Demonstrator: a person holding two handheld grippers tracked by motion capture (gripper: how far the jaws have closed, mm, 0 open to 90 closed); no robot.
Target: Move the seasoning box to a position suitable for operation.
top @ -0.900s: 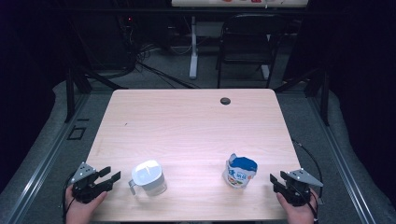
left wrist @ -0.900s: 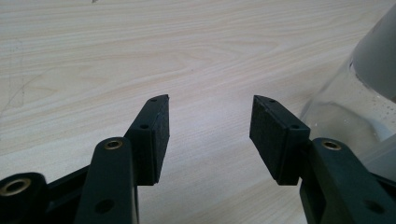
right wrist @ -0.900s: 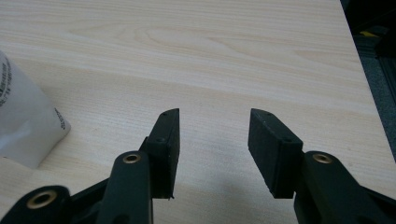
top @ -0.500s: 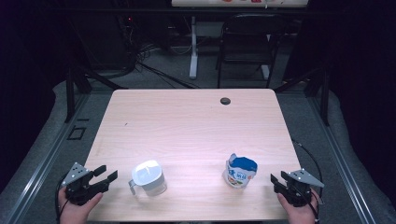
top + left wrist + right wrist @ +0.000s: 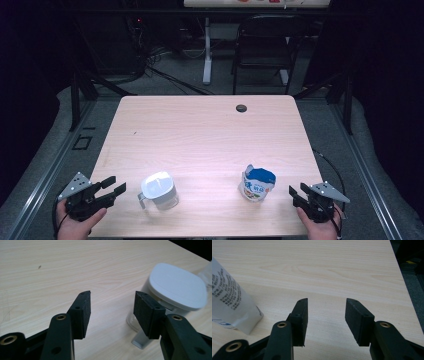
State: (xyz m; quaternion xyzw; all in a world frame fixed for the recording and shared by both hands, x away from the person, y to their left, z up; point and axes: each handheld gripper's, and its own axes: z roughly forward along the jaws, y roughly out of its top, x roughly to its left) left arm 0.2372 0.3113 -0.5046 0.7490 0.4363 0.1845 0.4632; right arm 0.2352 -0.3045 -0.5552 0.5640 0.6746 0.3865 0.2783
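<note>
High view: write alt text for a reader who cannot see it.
A person's hands hold a left tool and a right tool, both open and empty, at the near corners of a light wooden table. Between them stand a clear jug with a white lid and a blue-and-white pouch, each apart from the tools.

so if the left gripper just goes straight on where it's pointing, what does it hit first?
Probably the lidded clear jug. The left gripper, jaws open and empty, aims slightly beside it, so its right-hand pad would likely clip the jug's base or handle; depth is unclear.
</note>
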